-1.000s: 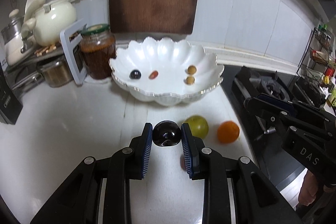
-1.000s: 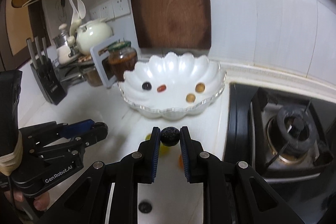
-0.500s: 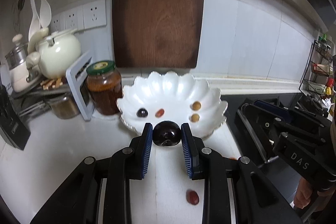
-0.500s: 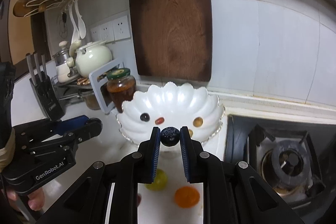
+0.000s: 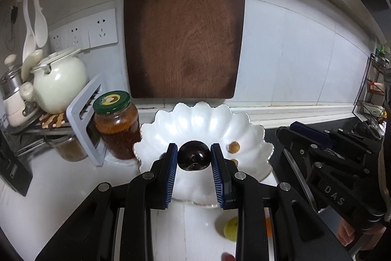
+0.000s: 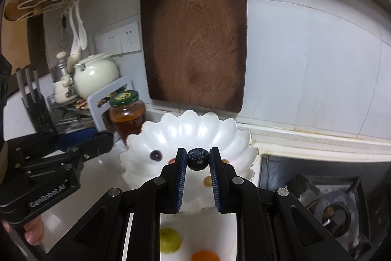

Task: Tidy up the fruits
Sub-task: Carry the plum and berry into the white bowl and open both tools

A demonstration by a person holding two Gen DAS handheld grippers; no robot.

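The left gripper [image 5: 194, 159] sits at lower centre of its own view, jaws closed on a dark plum [image 5: 194, 159] that hangs in front of the white scalloped bowl [image 5: 249, 136]. The plum and the blue pads hide much of the bowl's floor: one tan fruit [image 5: 233, 146] shows clearly at the right, a second is half covered by the right pad, and a dark shape peeks out beside the left pad, too hidden to name. Low in the frame, on the white tabletop [image 5: 61, 192], a green fruit [image 5: 231, 228] is half cut off by the gripper body, with slivers of orange and red beside it that are hard to make out. The right gripper [image 6: 198, 159], at lower centre of its view, has its jaws nearly together, pinching a blueberry [image 6: 198, 159] in front of the same bowl. There a dark grape [image 6: 156, 155] lies plainly inside at the left; a red piece by the left pad and tan fruits by the right pad are partly covered. Below, between the gripper's arms, the green fruit and a blurred orange [image 6: 204, 256], cut by the frame edge, lie on the tabletop. A jar [image 5: 114, 124] stands just left of the bowl, and a cutting board [image 5: 183, 23] leans on the wall behind.
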